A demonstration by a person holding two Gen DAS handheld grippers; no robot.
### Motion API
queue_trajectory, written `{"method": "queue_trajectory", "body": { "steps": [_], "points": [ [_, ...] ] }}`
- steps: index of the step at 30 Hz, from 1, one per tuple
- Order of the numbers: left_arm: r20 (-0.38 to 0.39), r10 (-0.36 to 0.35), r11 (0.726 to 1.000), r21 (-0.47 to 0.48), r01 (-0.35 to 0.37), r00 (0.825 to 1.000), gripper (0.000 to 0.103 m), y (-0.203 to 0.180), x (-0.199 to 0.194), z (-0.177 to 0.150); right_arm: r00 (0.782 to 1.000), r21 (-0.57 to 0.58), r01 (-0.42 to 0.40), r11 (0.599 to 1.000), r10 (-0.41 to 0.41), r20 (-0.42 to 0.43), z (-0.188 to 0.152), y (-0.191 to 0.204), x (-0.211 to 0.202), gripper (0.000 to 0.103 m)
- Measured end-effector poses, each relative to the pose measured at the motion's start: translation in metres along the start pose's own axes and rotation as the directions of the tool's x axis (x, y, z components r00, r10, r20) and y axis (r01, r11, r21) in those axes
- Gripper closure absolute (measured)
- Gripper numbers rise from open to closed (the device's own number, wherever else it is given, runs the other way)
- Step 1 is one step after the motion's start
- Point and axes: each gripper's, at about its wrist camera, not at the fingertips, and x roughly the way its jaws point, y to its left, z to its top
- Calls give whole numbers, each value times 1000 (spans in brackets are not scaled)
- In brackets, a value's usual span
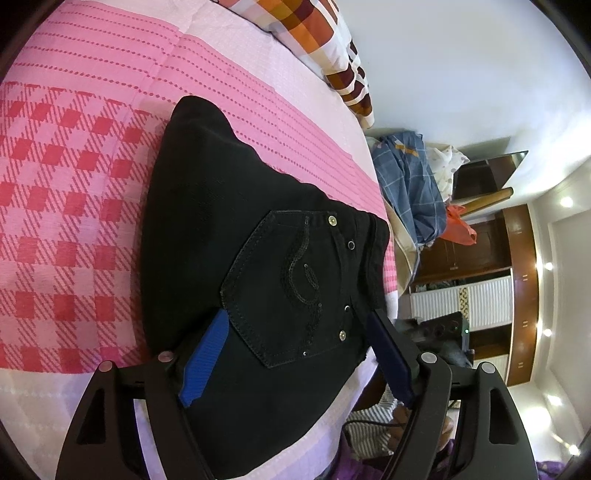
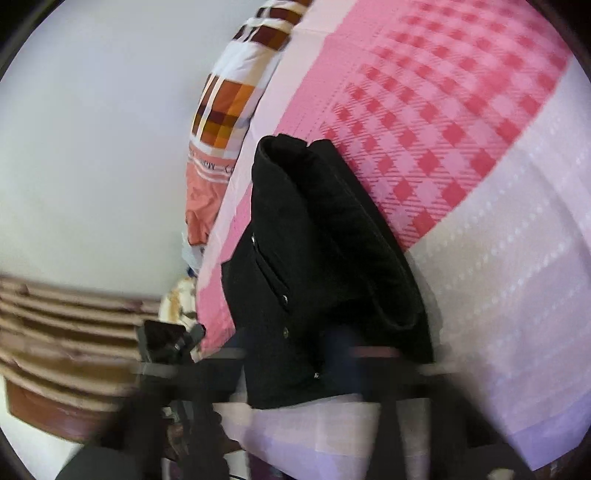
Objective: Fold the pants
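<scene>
Black pants (image 1: 229,229) lie folded on the pink checked bed cover (image 1: 66,192), a stitched back pocket (image 1: 284,288) facing up. My left gripper (image 1: 299,317) is open, its blue fingers (image 1: 207,354) spread over the waist end of the pants, holding nothing. In the right wrist view the same pants (image 2: 317,266) lie as a folded bundle on the bed cover (image 2: 480,184). My right gripper (image 2: 295,354) is badly motion-blurred at the near edge of the pants; its jaws cannot be made out.
An orange-and-brown checked pillow (image 1: 317,33) lies at the far end of the bed, also in the right wrist view (image 2: 229,107). A pile of blue checked clothes (image 1: 410,184) sits beyond the bed edge. Wooden wardrobes (image 1: 517,273) stand behind.
</scene>
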Motion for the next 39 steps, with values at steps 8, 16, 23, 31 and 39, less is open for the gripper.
{"method": "queue_trajectory", "body": {
  "steps": [8, 16, 23, 31, 39],
  "points": [
    [7, 5, 1000, 1, -5, 1000, 25, -6, -8, -4, 1000, -82, -22, 996, 22, -4, -11, 20, -29, 90],
    [-41, 42, 998, 51, -40, 998, 25, -14, 5, -12, 999, 24, 30, 999, -30, -29, -13, -28, -21, 92],
    [-22, 42, 998, 47, -41, 999, 25, -9, 6, -8, 999, 53, 9, 999, -7, -46, -5, -39, -18, 91],
    [-16, 27, 999, 35, -26, 1000, 25, -3, 5, -8, 998, 27, 57, 998, -57, 16, 6, -29, -46, 78],
    [-10, 18, 999, 32, -18, 1000, 25, -1, 4, -13, 995, -153, 27, 988, -12, 94, 43, 25, -50, 58]
  ]
}}
